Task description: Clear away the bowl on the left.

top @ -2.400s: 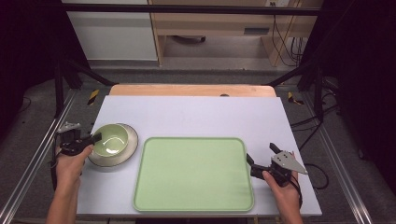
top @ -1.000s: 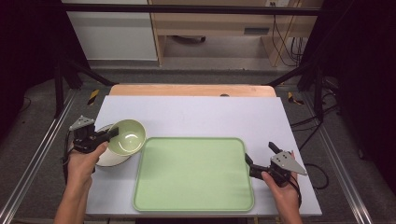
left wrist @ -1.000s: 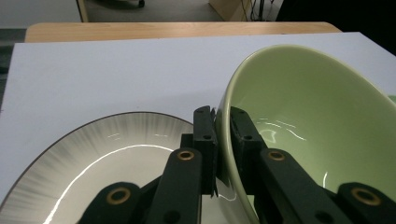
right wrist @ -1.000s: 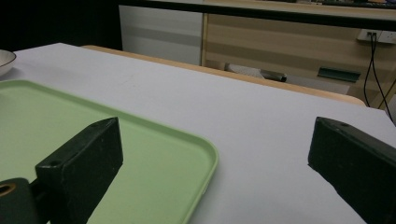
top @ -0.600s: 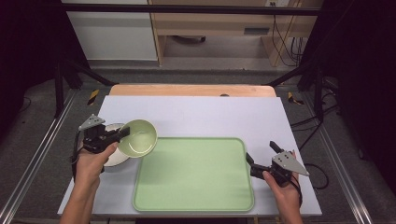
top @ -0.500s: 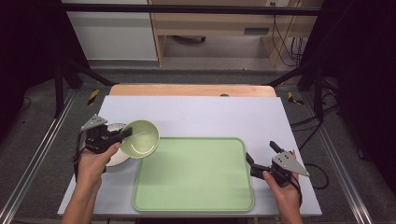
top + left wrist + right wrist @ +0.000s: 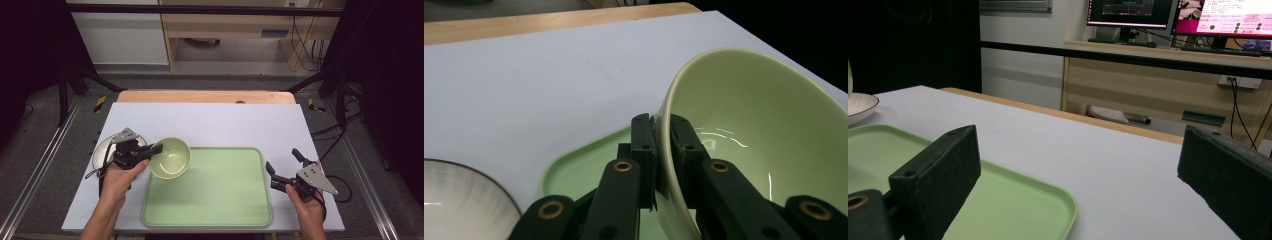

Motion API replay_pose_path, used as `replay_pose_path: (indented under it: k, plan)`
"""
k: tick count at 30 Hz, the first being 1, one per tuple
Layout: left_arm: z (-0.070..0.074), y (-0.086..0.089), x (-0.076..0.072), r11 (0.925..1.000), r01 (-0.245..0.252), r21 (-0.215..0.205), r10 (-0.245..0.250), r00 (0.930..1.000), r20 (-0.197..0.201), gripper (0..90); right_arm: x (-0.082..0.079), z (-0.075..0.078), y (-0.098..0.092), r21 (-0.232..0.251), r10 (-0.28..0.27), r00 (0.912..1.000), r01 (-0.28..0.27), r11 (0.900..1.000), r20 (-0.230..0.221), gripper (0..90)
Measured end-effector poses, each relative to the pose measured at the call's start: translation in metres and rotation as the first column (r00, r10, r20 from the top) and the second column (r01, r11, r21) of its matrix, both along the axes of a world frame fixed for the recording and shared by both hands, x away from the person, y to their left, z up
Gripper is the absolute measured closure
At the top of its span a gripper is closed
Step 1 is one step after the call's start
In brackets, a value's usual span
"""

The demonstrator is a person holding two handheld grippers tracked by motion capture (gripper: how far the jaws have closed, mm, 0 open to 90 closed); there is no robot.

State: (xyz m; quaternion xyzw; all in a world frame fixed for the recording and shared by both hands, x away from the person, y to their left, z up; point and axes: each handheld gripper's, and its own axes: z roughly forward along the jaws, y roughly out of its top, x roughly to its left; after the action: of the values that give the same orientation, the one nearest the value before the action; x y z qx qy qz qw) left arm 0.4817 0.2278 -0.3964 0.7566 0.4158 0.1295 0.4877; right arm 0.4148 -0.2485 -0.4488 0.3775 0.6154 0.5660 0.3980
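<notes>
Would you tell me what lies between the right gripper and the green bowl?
Just the tray, bare, in the high view, between right gripper and bowl.

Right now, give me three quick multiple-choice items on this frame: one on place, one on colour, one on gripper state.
1. Where is the green bowl?
A. flat on the white plate
B. held over the green tray's near-left corner
C. beside the right gripper

2. What colour is the tray?
A. light green
B. white
C. black

3. How is the right gripper?
A. shut on the tray
B. shut on the bowl
C. open, holding nothing

Answers:
1 B: the left gripper clamps the bowl's rim, tilted above the tray's edge, the white plate behind it.
2 A: its surface is pale green.
3 C: its jaws stand wide apart by the tray's right edge.
</notes>
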Motion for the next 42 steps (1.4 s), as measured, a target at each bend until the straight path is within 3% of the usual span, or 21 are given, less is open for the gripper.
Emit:
replay_pose_path:
  k: [4,8,16,23,26,32,37,42]
  plan:
    - [-0.007,-0.014,0.001,0.9994,0.018,0.030,-0.018,0.9998,-0.007,82.7,-0.001,-0.001,0.000,0.007,-0.005,1.0000,0.005,1.000,-0.009,4.0]
    - [-0.012,-0.021,0.000,0.9990,0.037,0.024,-0.036,0.9991,-0.022,82.7,-0.001,-0.001,0.000,0.012,-0.008,0.9999,0.008,1.000,-0.012,4.1]
    - [-0.011,-0.036,-0.002,0.9972,0.061,0.043,-0.061,0.9981,-0.009,82.7,-0.001,-0.001,0.002,-0.003,-0.004,0.9999,0.004,1.000,-0.009,4.3]
    - [-0.010,-0.048,-0.002,0.9953,0.091,0.034,-0.090,0.9957,-0.023,82.7,-0.001,-0.001,0.003,-0.008,-0.007,0.9999,0.007,1.000,-0.011,4.3]
    - [-0.006,-0.059,0.000,0.9919,0.115,0.055,-0.114,0.9934,-0.015,82.7,-0.002,0.000,0.003,-0.008,-0.014,0.9999,0.014,1.000,-0.006,4.4]
    - [-0.005,-0.074,0.009,0.9878,0.145,0.055,-0.144,0.9891,-0.029,82.7,-0.002,-0.001,0.000,-0.004,-0.027,0.9996,0.027,1.000,-0.009,4.3]
    - [-0.013,-0.082,0.011,0.9869,0.155,0.046,-0.153,0.9870,-0.050,82.7,-0.001,-0.002,-0.001,-0.010,-0.028,0.9996,0.027,1.000,-0.011,4.4]
    - [-0.011,-0.084,0.010,0.9863,0.162,0.032,-0.160,0.9862,-0.041,82.7,0.000,-0.002,0.002,-0.010,-0.020,0.9997,0.020,1.000,-0.017,4.5]
